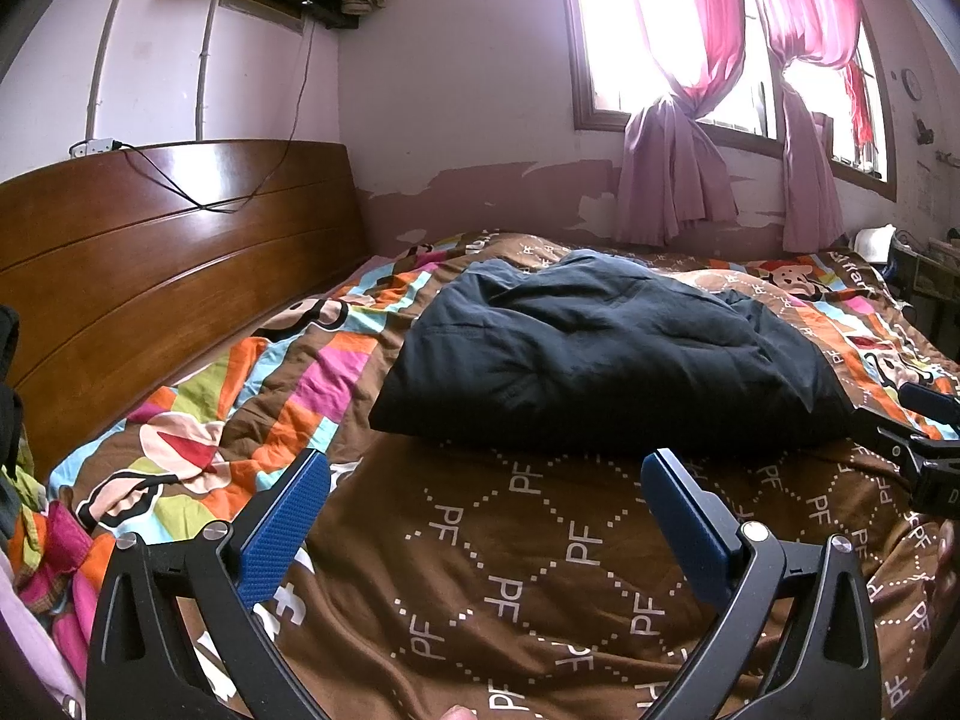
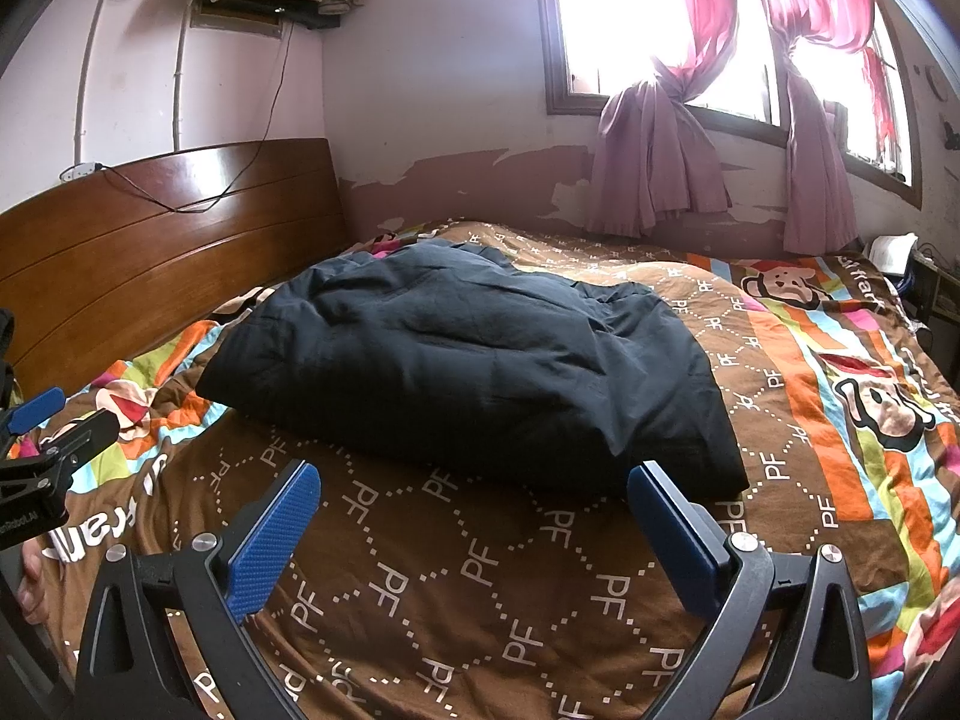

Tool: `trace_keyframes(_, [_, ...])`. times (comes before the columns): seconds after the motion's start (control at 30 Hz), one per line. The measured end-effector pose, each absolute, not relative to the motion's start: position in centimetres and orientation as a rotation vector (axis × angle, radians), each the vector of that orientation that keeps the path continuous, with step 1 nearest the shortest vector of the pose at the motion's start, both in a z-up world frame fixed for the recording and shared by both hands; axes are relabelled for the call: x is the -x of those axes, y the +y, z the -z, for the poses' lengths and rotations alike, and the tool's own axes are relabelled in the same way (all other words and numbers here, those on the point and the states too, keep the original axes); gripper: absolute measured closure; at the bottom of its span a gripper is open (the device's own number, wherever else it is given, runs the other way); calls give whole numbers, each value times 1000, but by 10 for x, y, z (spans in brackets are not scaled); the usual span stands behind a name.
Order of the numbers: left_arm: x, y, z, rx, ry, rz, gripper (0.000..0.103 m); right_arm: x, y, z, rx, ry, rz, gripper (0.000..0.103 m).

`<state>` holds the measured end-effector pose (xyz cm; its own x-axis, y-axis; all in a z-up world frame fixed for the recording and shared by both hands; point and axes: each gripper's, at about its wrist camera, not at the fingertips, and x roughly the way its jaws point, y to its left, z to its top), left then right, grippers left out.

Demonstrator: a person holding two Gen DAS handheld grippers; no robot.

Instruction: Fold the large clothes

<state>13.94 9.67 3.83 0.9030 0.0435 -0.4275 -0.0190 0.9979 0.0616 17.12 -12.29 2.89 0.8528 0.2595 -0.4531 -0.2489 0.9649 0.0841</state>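
A dark navy padded garment [image 1: 606, 354] lies folded in a thick bundle on the patterned bedspread [image 1: 540, 570]; it also shows in the right wrist view [image 2: 474, 366]. My left gripper [image 1: 489, 474] is open and empty, hovering over the bedspread just short of the garment's near edge. My right gripper [image 2: 474, 489] is open and empty, its right fingertip [image 2: 651, 489] close to the garment's near right corner. Each gripper shows at the edge of the other's view: the right gripper at the right edge of the left wrist view [image 1: 924, 438], the left gripper at the left edge of the right wrist view [image 2: 36, 444].
A wooden headboard [image 1: 168, 264] runs along the left, with a cable draped over it. Pink curtains [image 1: 678, 180] hang at the window on the far wall. Loose colourful clothes [image 1: 36, 516] lie at the bed's left edge. A cluttered stand [image 2: 924, 282] is at far right.
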Motion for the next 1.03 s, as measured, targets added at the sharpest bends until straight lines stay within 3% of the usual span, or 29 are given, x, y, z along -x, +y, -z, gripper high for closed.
trace_keyframes(1.03, [-142,103,-28,-43,516,-75,1,-171,-122,-29,-24,481,-265,0])
